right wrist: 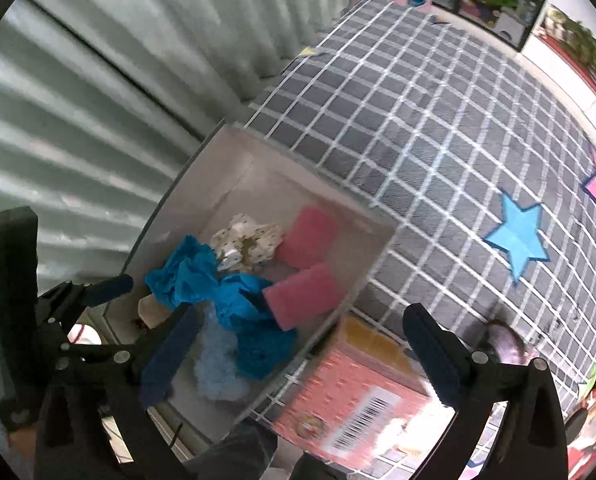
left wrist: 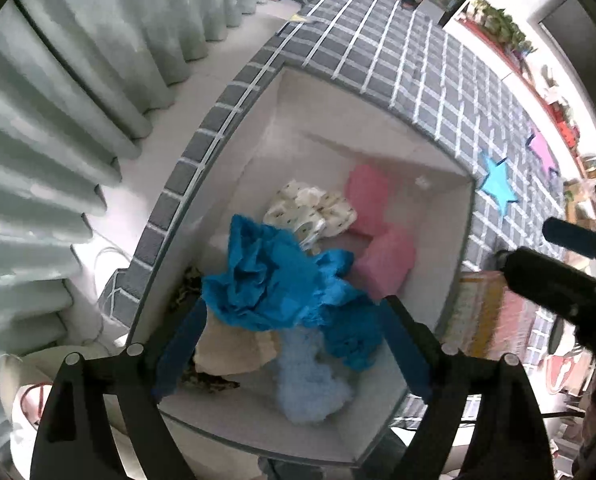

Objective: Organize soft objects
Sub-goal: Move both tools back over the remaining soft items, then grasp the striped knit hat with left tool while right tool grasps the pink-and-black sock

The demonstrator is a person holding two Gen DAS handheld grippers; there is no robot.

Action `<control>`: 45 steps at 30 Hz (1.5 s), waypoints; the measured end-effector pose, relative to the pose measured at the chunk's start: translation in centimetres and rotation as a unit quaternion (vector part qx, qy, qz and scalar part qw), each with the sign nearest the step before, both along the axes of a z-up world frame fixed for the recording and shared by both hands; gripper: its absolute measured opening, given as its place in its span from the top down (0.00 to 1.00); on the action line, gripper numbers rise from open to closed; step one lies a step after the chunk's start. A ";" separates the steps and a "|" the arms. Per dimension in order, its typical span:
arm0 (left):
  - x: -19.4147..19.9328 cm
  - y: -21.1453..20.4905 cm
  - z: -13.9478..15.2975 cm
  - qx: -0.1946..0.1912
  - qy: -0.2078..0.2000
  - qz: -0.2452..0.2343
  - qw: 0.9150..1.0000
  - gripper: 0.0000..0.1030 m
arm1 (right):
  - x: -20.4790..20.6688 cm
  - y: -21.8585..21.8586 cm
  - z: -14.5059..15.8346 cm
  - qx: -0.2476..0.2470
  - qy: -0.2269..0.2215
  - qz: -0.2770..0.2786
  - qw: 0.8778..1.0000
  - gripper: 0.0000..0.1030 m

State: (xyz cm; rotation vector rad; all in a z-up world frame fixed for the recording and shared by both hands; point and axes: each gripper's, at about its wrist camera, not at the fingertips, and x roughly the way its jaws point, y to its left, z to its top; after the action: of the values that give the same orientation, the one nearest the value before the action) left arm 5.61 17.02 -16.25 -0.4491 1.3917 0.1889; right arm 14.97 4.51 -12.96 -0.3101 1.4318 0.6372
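1. Blue crumpled cloth (left wrist: 282,276): lies uppermost in the heap of soft things inside the white box (left wrist: 456,216), spreading from the box's left side toward its middle.
2. Two pink sponges (right wrist: 304,264): sit at the right of the box, one behind the other; the nearer one touches the blue cloth's edge.
3. Cream printed cloth (left wrist: 312,210): bunched behind the blue cloth, beside the far pink sponge.
4. Pale blue fluffy piece (left wrist: 312,376) and beige cloth (left wrist: 234,350): lie at the near end, partly under the blue cloth.
5. Left gripper (left wrist: 294,348): jaws spread wide over the box's near end, blue pads either side of the heap, gripping nothing.
6. Right gripper (right wrist: 302,352): jaws likewise spread and holding nothing, above the box's right rim.
7. Grey checked cover (right wrist: 438,152): surrounds the box, bearing a blue star (right wrist: 518,234).
8. Pink carton (right wrist: 358,392): lies just right of the box.
9. Pale curtain (left wrist: 78,92): hangs to the left.
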 end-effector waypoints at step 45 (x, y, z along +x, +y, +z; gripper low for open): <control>14.2 -31.6 -3.2 0.044 0.053 -0.253 0.965 0.12 | 8.5 -31.9 -16.9 -0.077 0.093 -0.316 0.941 0.01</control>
State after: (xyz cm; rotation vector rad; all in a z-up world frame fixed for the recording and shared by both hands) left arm 19.82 -14.63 -19.41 0.0003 1.5514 -0.1439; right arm 23.45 -27.38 -29.88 0.1005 1.6528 0.0262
